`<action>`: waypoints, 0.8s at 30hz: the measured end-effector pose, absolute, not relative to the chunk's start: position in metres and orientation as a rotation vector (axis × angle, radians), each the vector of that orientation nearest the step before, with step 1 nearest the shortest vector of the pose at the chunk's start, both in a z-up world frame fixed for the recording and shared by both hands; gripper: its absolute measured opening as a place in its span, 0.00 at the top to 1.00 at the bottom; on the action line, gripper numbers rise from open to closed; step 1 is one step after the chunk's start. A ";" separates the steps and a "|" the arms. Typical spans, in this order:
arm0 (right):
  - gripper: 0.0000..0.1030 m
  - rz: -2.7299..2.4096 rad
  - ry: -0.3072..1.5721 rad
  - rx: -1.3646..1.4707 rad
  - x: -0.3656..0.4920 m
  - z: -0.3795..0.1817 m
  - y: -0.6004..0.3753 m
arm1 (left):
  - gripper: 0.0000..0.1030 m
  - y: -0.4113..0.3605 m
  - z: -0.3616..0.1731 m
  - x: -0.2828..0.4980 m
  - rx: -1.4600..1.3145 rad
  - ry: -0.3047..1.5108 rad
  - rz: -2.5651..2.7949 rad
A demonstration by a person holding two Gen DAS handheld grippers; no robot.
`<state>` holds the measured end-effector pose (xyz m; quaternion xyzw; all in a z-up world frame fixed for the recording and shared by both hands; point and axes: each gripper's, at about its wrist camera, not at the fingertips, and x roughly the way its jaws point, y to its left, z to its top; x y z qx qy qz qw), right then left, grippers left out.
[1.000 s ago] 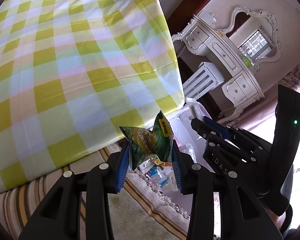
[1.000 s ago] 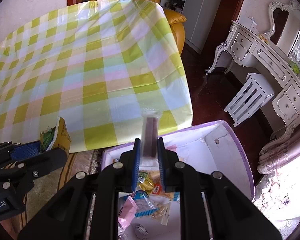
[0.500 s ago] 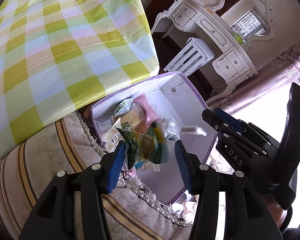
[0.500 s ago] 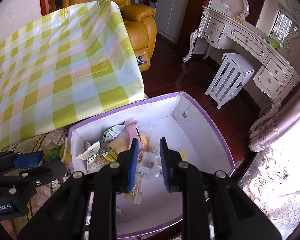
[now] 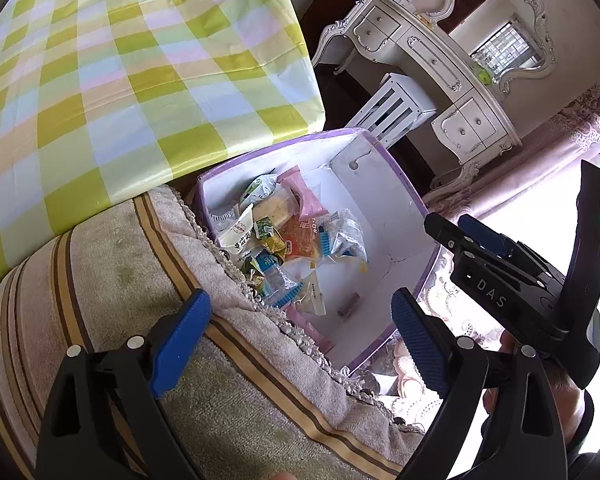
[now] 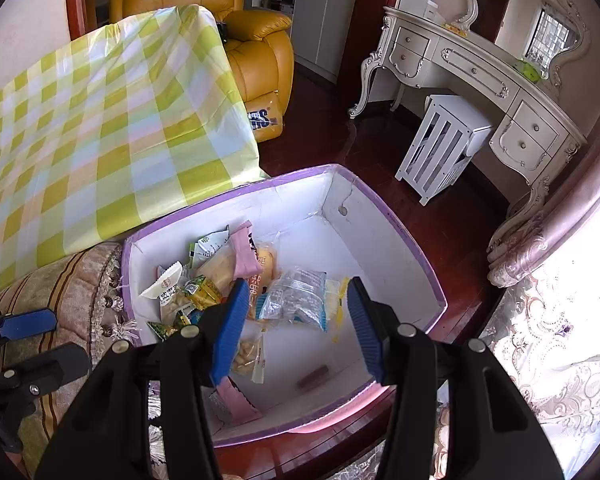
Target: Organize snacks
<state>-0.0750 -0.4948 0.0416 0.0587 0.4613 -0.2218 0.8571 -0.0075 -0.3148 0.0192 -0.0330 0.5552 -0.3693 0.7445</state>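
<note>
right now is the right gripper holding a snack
No, the right gripper stands open and empty, its jaws just opened, above the snacks lying in the purple-rimmed box.

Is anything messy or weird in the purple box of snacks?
A bit messy: the snack packets lie in a jumbled heap at one end of the purple box, overlapping at all angles. A small brown bar lies alone on the box's bare white floor. Nothing looks spilled outside the box.

Beyond the fingers, dark wood floor (image 6: 320,120); ornate white dresser (image 6: 480,80); slatted white stool (image 6: 440,148); yellow leather armchair (image 6: 252,40); bright lace curtain (image 6: 560,340) rightward.
</note>
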 end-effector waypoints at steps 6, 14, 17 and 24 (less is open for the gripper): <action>0.50 -0.470 0.971 0.127 -0.080 0.042 -0.495 | 0.11 -0.316 0.019 -0.011 -0.059 1.212 -0.805; 0.50 -0.473 0.972 0.133 -0.083 0.041 -0.496 | 0.11 -0.319 0.016 -0.011 -0.049 1.220 -0.791; 0.50 -0.473 0.972 0.132 -0.082 0.041 -0.497 | 0.11 -0.320 0.016 -0.010 -0.043 1.229 -0.781; 0.50 -0.473 0.972 0.132 -0.083 0.041 -0.497 | 0.09 -0.322 0.014 -0.008 -0.050 1.234 -0.780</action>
